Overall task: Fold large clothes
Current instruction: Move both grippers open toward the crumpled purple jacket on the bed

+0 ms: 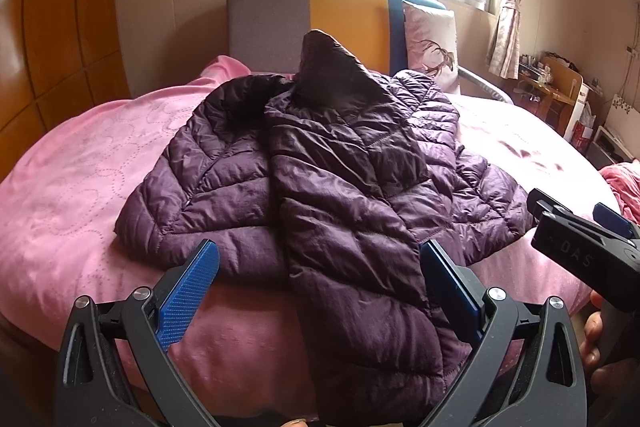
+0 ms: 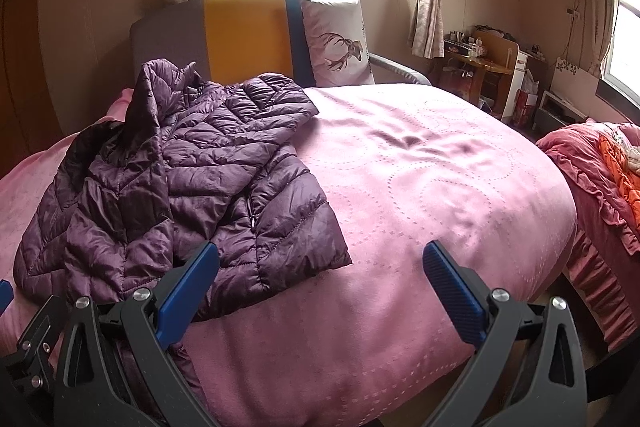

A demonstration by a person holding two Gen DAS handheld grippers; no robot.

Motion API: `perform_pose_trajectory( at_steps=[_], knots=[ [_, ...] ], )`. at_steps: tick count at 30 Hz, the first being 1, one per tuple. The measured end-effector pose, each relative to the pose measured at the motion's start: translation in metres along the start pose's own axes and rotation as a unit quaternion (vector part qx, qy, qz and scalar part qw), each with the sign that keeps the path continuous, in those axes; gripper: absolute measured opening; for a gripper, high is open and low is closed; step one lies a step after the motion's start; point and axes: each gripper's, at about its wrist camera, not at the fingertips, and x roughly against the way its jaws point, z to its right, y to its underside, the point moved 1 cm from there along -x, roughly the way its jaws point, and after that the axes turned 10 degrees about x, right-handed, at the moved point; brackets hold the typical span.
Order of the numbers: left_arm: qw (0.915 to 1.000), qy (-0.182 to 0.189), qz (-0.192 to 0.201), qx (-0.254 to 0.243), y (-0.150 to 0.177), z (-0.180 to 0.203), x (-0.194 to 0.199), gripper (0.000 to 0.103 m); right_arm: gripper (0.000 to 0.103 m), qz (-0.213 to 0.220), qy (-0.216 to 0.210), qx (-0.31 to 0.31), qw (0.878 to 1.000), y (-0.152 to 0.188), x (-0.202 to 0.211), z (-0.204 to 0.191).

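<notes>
A purple quilted puffer jacket (image 1: 320, 167) lies on the pink bed (image 1: 80, 167), its hood standing up at the far end and one front panel hanging over the near bed edge. My left gripper (image 1: 320, 263) is open, its jaws either side of that hanging panel, not closed on it. In the right wrist view the jacket (image 2: 192, 179) lies on the left part of the bed (image 2: 420, 187). My right gripper (image 2: 320, 267) is open and empty, its left finger over the jacket's hem corner. The right gripper also shows in the left wrist view (image 1: 588, 251).
A headboard in grey, yellow and blue (image 2: 240, 35) with a deer pillow (image 2: 340, 43) stands at the far end. A wooden wardrobe (image 1: 52, 27) is on the left. A desk and clutter (image 2: 488, 67) and a second bed with red bedding (image 2: 600, 179) are on the right.
</notes>
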Motion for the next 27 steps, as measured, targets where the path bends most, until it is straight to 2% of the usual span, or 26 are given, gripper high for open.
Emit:
perform_pose_trajectory(
  at_steps=[12,27],
  knots=[
    [0.9999,0.009,-0.007,-0.013,0.004,0.007,-0.002,0.100,0.101,-0.002,-0.001,0.004,1.000,0.001,-0.002,-0.001],
    [0.9967,0.039,-0.031,-0.064,0.016,0.025,-0.007,0.099,0.101,-0.007,0.007,-0.004,1.000,0.001,-0.008,0.007]
  ],
)
